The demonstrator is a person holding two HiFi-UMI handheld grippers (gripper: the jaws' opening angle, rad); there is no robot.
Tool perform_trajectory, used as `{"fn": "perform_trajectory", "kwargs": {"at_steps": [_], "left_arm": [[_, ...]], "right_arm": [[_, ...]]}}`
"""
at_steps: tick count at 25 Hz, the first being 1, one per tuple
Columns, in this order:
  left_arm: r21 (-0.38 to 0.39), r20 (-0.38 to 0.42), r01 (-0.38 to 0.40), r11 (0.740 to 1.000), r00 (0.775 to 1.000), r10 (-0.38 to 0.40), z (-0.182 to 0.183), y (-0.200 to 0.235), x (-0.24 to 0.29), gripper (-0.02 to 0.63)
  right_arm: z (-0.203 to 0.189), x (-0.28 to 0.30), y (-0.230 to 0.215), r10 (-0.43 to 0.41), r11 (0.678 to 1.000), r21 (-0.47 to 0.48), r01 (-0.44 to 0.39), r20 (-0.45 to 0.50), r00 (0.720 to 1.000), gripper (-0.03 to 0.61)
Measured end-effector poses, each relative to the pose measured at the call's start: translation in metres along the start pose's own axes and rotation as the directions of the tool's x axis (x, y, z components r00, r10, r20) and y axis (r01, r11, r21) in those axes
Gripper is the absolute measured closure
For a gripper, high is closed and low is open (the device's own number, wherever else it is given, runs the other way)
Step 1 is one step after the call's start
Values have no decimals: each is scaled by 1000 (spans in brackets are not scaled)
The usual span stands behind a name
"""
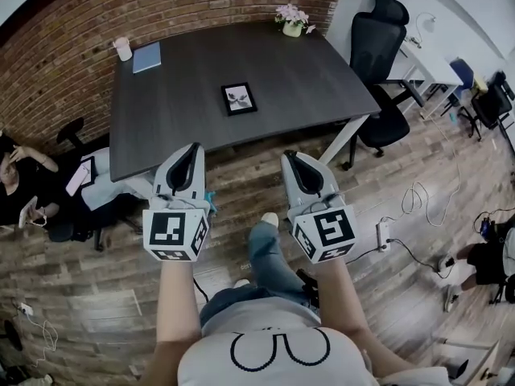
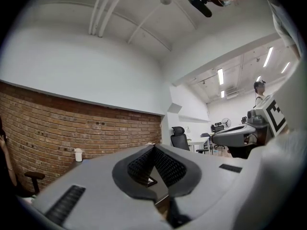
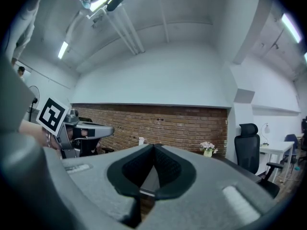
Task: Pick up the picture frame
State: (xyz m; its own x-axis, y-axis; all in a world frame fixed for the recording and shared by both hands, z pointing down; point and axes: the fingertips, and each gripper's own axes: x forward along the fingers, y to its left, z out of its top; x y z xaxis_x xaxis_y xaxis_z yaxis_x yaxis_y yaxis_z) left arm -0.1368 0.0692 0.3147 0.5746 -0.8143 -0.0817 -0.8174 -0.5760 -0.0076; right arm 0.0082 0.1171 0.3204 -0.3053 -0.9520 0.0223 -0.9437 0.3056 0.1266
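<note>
One picture frame (image 1: 239, 98) here, lying flat near the middle of one dark bench (image 1: 322, 87), well apart from both grippers. Two grippers are in play: the left gripper (image 1: 193, 148) and the right gripper (image 1: 290, 156) are held side by side over the wooden floor (image 1: 241, 179), just short of the bench's near edge. Each has its jaws pressed together with nothing between them (each gripper's own view shows the black ribbed pads meeting at the tip).

Round the frame there is one blue notebook (image 1: 146, 57) and one white cup (image 1: 123, 49) at the far left corner, and one small pot of pink flowers (image 1: 292, 21) at the far edge. All three sit away from the frame, and only bare bench top lies between the near edge and it.

The frame is a black-bordered rectangle with a pale picture inside. The bench top is matte dark grey on white legs. Behind it runs a red brick wall (image 1: 80, 39). A black office chair (image 1: 378, 47) stands at the bench's right, a seated person (image 1: 20, 183) is at the left, and a white power strip (image 1: 383, 233) lies on the floor.
</note>
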Motion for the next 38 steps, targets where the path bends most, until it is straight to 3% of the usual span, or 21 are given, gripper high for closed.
{"fn": "perform_trajectory", "kwargs": {"at_steps": [10, 19, 26, 30, 33, 38], "left_arm": [[21, 1, -58, 998, 998, 58, -12, 37, 127, 615], [-3, -25, -143, 990, 989, 143, -26, 64, 253, 615], [-49, -71, -233, 971, 971, 229, -42, 90, 312, 612], [-98, -96, -267, 959, 961, 258, -54, 104, 331, 577], [-125, -136, -274, 954, 957, 257, -67, 112, 342, 473], [-116, -191, -268, 956, 951, 243, -86, 122, 358, 466]], "right_arm": [[-8, 122, -86, 48, 999, 19, -49, 31, 998, 578], [-11, 230, -172, 131, 991, 1, -131, 22, 991, 577], [-21, 292, -209, 205, 979, 2, -205, 11, 979, 577], [-29, 315, -220, 224, 974, 21, -224, 6, 975, 577], [-35, 328, -224, 226, 973, 37, -227, 14, 974, 577], [-47, 350, -232, 218, 973, 80, -218, -1, 976, 506]]}}
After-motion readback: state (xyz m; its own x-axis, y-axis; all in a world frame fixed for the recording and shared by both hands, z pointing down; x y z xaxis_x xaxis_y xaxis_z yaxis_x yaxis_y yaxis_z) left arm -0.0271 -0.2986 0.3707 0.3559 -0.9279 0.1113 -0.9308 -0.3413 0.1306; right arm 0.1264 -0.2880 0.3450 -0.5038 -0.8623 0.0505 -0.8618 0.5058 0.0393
